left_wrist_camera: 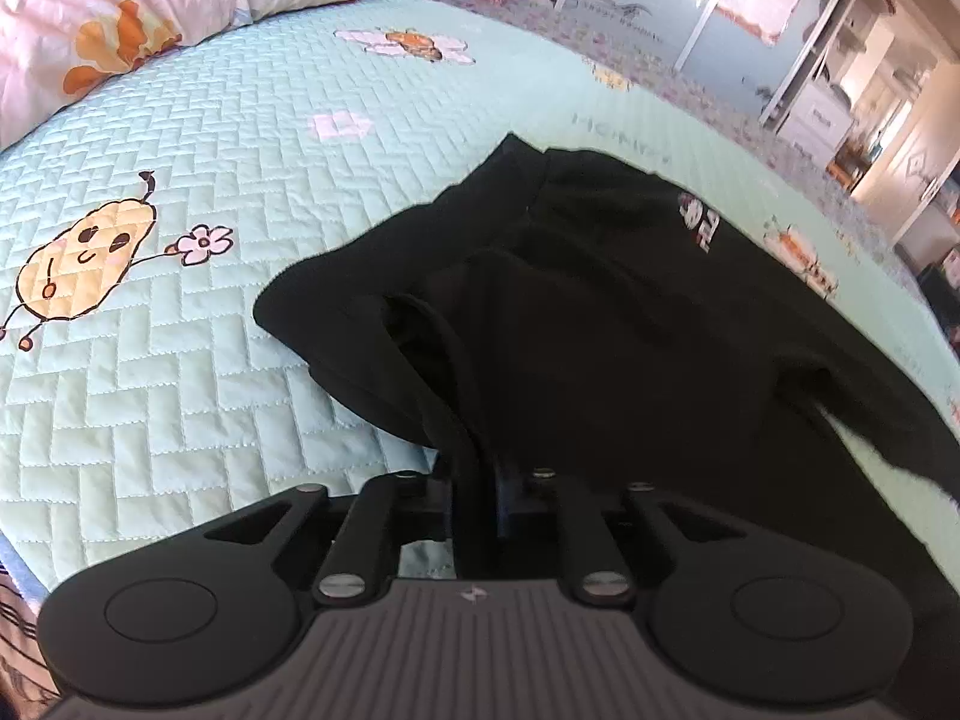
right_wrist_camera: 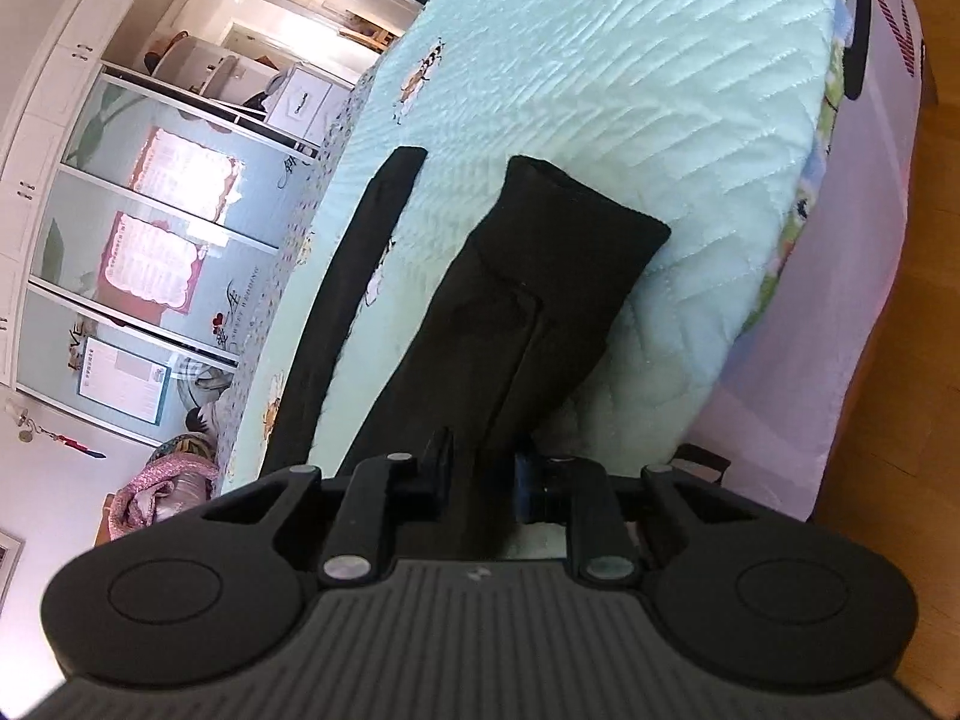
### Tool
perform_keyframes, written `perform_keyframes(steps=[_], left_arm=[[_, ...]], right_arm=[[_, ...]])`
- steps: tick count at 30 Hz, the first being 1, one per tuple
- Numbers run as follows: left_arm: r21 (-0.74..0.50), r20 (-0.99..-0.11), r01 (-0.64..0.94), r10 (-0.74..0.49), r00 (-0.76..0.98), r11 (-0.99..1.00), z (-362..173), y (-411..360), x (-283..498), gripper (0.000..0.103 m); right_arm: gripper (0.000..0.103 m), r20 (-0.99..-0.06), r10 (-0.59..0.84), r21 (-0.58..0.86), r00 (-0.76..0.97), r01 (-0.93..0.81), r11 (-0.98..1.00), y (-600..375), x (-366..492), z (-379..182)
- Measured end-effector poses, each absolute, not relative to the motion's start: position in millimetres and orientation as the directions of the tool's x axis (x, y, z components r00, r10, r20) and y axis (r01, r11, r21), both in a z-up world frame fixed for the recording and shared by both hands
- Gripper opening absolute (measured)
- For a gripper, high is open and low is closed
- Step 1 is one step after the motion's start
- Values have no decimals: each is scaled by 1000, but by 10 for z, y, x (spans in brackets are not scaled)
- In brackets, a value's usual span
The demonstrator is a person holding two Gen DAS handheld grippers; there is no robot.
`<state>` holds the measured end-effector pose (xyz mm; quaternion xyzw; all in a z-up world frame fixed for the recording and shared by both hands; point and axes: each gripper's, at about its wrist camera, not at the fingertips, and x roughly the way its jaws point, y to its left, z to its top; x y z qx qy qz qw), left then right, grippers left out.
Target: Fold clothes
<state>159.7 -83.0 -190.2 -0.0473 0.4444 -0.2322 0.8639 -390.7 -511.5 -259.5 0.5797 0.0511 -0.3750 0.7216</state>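
Black garment spread over mint-green quilted bedspread, small white logo print near far right edge, one rounded fold bulging out toward the left. Pear cartoon with flower stitched on the quilt well left of the cloth; floral pillow at the far top left corner. Left gripper pressed together on a bunched ridge of the black fabric, cloth rising straight out from between the fingers. In the right wrist view, bed tilted sideways, wardrobe doors beyond its far side. Right gripper pinching the near end of a long folded part of the same black garment, hemmed end lying flat on the bedspread near the bed's edge. Thin black strip of cloth lying apart, left of that part, with quilt showing between.
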Motion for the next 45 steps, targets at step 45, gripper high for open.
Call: perform_keyframes(steps=[45], left_arm=[[-186,-706,416,-415,574,890,-1487,-3181,3735,9]], right_arm=[[3,-587,-460,774,666,629,-77,-8008,-1321,-2094]])
